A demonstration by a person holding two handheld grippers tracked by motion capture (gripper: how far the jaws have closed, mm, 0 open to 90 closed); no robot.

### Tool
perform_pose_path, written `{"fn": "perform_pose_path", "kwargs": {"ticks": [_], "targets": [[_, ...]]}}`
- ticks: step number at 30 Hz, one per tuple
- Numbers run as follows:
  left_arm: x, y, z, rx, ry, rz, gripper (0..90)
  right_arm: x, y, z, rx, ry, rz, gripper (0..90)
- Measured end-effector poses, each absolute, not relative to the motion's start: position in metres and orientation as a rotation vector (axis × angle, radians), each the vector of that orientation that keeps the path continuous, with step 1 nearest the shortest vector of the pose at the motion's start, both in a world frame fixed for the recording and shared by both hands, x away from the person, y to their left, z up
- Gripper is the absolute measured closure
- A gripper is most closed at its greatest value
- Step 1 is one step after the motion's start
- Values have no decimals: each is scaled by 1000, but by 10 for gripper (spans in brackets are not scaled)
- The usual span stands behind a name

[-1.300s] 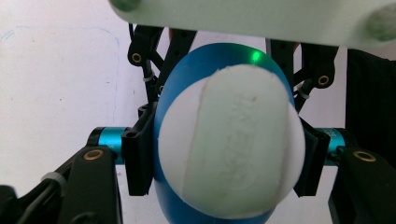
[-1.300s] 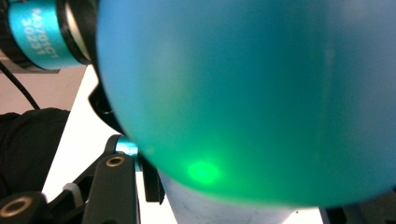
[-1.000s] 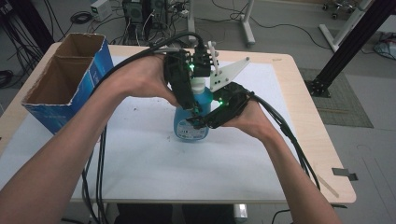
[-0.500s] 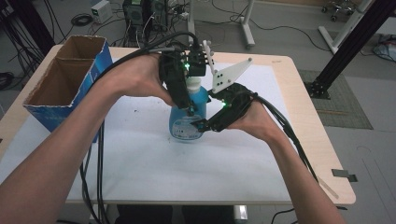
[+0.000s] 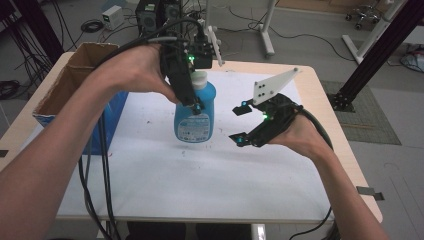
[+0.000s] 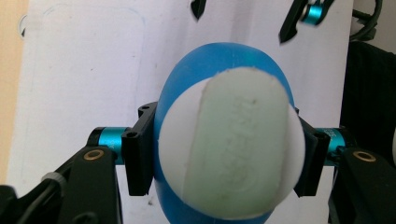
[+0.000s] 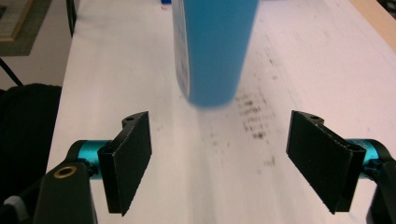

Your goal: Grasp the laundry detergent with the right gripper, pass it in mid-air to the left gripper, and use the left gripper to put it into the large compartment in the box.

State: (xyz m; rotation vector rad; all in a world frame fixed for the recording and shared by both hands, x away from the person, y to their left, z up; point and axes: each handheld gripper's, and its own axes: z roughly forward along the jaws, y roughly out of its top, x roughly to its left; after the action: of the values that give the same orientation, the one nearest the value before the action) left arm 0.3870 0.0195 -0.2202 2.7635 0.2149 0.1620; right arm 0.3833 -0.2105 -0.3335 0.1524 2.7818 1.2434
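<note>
A blue bottle (image 5: 194,116) with a white cap (image 6: 229,149) hangs just above the white sheet, slightly tilted. My left gripper (image 5: 194,102) comes down from above and is shut on the bottle at its shoulder, one black jaw on each side below the cap (image 6: 224,158). My right gripper (image 5: 238,125) stands to the right of the bottle and apart from it. Its jaws have just been opening and hold nothing. In the right gripper view the bottle's lower end (image 7: 212,51) sits ahead of the open right gripper (image 7: 227,161), blurred.
An open cardboard box (image 5: 75,85) with a blue side stands at the table's left. A white sheet (image 5: 200,175) with faint dark smudges covers the wooden table (image 5: 345,150). Cables trail from both grippers. A black frame post (image 5: 375,55) rises beyond the right edge.
The right gripper has let go of the bottle's lower part, opened and drawn back to the right. The left gripper has lifted the bottle a little.
</note>
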Motion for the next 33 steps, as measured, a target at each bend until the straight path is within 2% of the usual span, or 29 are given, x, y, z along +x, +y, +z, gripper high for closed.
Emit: {"fn": "perform_pose_path", "kwargs": {"ticks": [10, 12, 19, 33], "targets": [[393, 49, -187, 2758, 309, 195, 376, 371, -250, -327, 253, 2782, 1036, 184], [394, 55, -178, 2770, 332, 207, 376, 368, -257, -326, 272, 2772, 992, 120], [400, 81, -150, 2765, 427, 242, 375, 360, -280, -322, 351, 2744, 893, 119], [404, 142, -107, 2718, 592, 313, 375, 354, -300, -324, 416, 2730, 720, 119]]}}
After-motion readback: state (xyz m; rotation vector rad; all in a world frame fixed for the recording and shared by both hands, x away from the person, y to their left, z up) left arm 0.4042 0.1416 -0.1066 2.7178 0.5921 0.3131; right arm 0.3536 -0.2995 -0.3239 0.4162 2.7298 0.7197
